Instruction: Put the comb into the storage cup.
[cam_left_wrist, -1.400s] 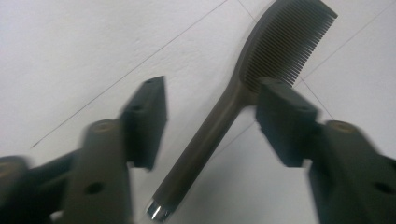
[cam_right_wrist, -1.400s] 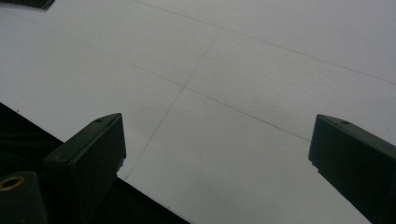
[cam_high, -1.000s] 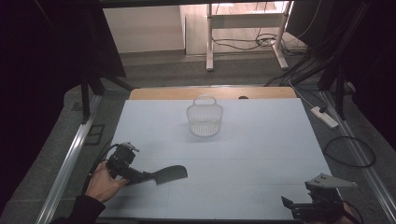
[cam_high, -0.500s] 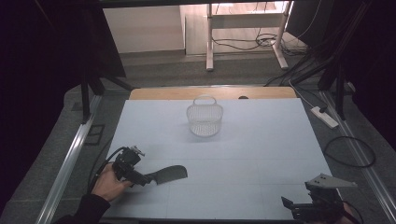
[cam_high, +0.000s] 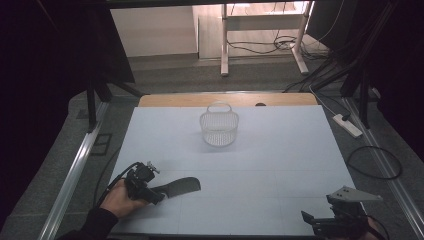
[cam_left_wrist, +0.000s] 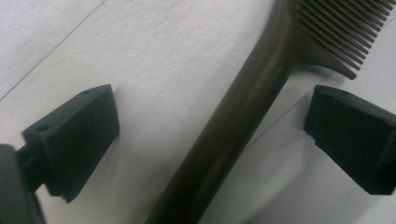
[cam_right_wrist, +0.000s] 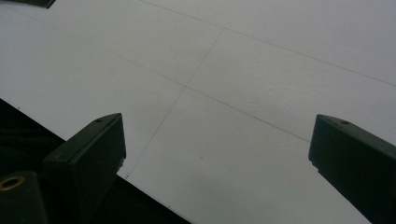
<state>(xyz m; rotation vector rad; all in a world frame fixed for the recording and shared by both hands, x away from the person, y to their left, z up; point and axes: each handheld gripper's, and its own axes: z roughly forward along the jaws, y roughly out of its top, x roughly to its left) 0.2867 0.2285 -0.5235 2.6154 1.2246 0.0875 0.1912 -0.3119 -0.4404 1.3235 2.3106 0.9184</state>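
Left hand (cam_high: 119, 199): low at the table's (cam_high: 280, 150) near-left corner, forearm entering from the near edge.
Left gripper (cam_left_wrist: 210, 135): jaws wide, either side of the comb's handle, touching neither side.
Comb (cam_high: 175, 187): flat on the table near that corner; the left gripper view shows its teeth.
Right gripper (cam_right_wrist: 217, 158): jaws wide over the near-right edge.
Basket (cam_high: 219, 127): upright, near the far edge's middle.

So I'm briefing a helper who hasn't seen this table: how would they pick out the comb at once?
Start at the white table and go to its near left corner, where the person's left hand holds the left claw. The comb lies flat there between the open jaws. It is the one dark, toothed, long-handled thing, unlike the white mesh basket at the far side.
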